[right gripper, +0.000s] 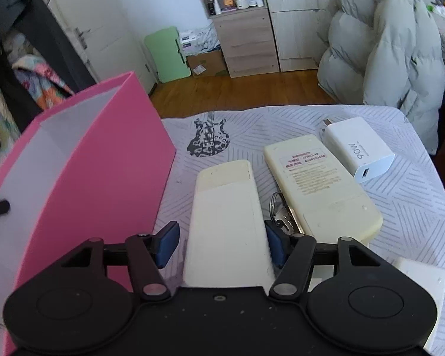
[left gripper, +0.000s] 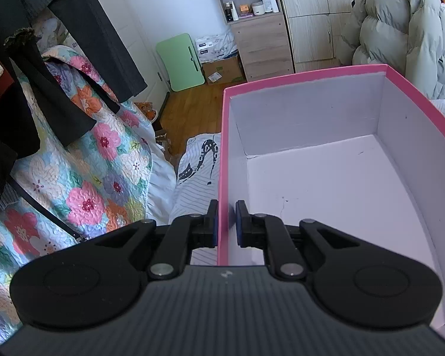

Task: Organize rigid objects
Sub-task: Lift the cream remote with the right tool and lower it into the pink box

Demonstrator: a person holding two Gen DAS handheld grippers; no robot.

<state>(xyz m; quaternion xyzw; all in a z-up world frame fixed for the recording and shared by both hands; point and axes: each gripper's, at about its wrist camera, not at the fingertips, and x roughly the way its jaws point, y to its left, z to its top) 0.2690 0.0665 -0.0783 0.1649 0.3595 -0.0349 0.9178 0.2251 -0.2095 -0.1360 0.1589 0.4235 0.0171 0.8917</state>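
Right gripper (right gripper: 221,244) straddles a cream remote (right gripper: 227,231) lying back-up on the striped cloth (right gripper: 415,207); my jaws are apart, left pad (right gripper: 166,244) clear of it with a gap, right pad at its edge, so nothing clamped. No earlier view to compare. Just right of it: a key ring (right gripper: 277,207), partly under a second cream remote (right gripper: 320,184) with a label, then a white charger (right gripper: 357,149) touching that remote's far end. Pink box (right gripper: 109,160) stands just left of the remote, white inside. Left gripper (left gripper: 226,222) is clenched on the box's near-left wall (left gripper: 224,178), one finger outside, one inside. Box interior holds nothing visible in the left wrist view.
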